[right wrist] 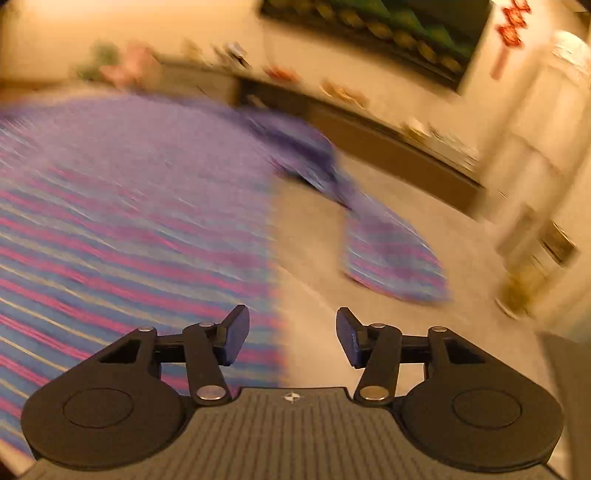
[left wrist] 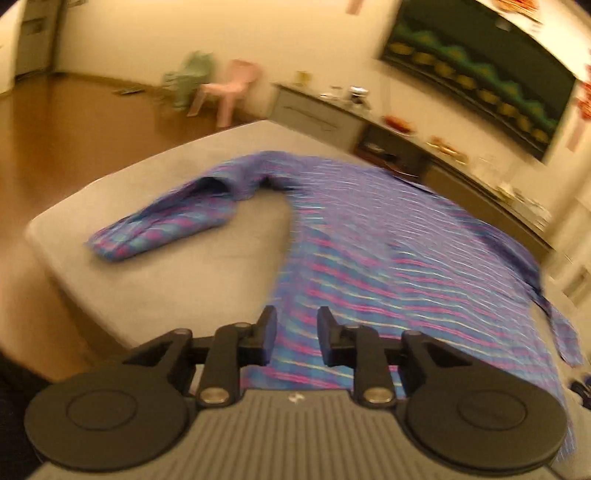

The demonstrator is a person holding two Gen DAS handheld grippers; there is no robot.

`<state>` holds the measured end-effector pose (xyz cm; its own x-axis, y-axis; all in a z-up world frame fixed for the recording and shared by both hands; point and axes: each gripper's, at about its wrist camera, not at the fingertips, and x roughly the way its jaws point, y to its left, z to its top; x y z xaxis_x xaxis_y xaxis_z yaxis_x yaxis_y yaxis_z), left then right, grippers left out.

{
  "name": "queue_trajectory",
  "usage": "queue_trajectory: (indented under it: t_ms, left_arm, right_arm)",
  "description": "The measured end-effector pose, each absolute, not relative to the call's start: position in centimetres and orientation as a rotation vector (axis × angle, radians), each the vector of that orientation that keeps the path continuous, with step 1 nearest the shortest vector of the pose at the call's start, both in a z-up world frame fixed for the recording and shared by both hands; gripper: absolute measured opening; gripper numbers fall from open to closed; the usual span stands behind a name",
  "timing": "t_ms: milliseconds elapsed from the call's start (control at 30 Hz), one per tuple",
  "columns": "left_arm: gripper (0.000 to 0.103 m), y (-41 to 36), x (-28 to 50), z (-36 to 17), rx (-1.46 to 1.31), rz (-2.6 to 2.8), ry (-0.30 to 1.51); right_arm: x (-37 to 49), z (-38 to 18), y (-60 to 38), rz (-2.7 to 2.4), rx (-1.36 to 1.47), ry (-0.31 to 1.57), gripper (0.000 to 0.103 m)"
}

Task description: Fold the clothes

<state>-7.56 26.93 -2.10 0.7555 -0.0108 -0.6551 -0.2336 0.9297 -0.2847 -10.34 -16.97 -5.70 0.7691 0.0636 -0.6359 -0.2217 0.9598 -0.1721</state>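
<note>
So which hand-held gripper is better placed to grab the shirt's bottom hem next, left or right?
Left, probably. The left hand-held gripper has the striped shirt lying right under its open jaws near the hem. The right hand-held gripper straddles the shirt's side edge, half over the bare grey surface.

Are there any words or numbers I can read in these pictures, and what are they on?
None can be read.
Red hanging decorations on the wall: too blurred to read.
Dark wall screen with green and yellow shapes: shapes only, no text shows.
Small round mark on the right gripper's grey ribbed body: a symbol, not letters.
Blue, pink and purple striped knitted sweater: stripes only, no label visible.
</note>
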Motion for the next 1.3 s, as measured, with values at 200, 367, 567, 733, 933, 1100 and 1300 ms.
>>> queue_trajectory:
  t_ms: [200, 367, 567, 733, 933, 1100, 1300]
  left_arm:
    - [0.034, 28.5, -5.1, -3.5, -0.407, 0.090, 0.809]
    - [0.063, 34.9, 0.3, -0.3, -0.369, 0.186, 0.699]
    - [0.061, 39.6, 13.3, -1.9, -0.267, 0.197, 0.787]
    - [0.060, 38.2, 19.8, -4.5, -0.141, 0.169, 0.806]
    - [0.065, 38.9, 24.9, -8.4, -0.042, 0.173, 0.879]
    - [0.068, 39.4, 29.9, -8.7, -0.021, 0.161, 0.882]
    - [0.069, 37.3, 34.1, -8.6, 0.050, 0.170, 0.871]
  right_arm:
    - [-9.9, -8.2, -16.9, 0.288, -0.197, 0.862, 0.063]
    - [-10.0, -7.0, -18.7, 0.087, -0.227, 0.799, 0.063]
    - [-6.5, -3.5, -12.2, 0.307, -0.190, 0.709, 0.078]
    - [1.3, -4.7, -10.2, 0.331, -0.198, 0.744, 0.078]
    - [5.8, -8.5, -13.2, 0.232, -0.143, 0.846, 0.071]
    - [6.6, -9.0, -15.7, 0.204, -0.134, 0.851, 0.073]
    - [5.6, -9.4, -18.6, 0.220, -0.114, 0.874, 0.076]
